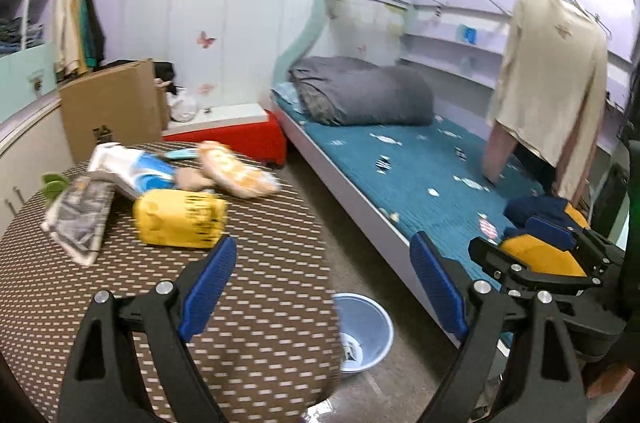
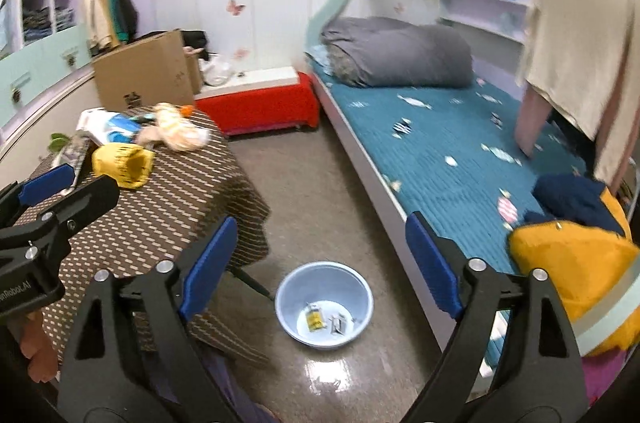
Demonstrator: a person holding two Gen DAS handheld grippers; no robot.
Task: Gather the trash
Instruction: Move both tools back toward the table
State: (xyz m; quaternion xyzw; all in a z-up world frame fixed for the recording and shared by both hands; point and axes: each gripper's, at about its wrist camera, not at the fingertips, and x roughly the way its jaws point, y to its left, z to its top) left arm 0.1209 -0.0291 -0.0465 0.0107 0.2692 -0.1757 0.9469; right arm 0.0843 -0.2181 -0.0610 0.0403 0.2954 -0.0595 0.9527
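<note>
Both of your tongs are spread wide with nothing between the pads. Your left tongs [image 1: 324, 287] hang over the near edge of the surface [image 1: 248, 303], aimed toward the wrappers at its far end; that suits a reach for the next piece. Your right tongs [image 2: 320, 263] sit out past the surface's right edge, over the floor, with the bowl [image 2: 288, 287] just below and ahead of them, likely because that is where the trash gets dropped.

The bowl stands on the floor between the surface and the bed [image 2: 440, 151], close enough for either hand to reach. It holds two small scraps, one yellow [image 2: 314, 318] and one grey [image 2: 339, 323].

The rest of the trash lies clustered toward the far left corner of the surface. The yellow packet [image 1: 180, 219] is nearest you, lying on its side. Beside it at the left edge lies a grey printed wrapper [image 1: 80, 219], behind them a white and blue bag [image 1: 132, 169], and next to that an orange and white bag [image 1: 236, 171]. The yellow packet looks like the easiest next pick.
</note>
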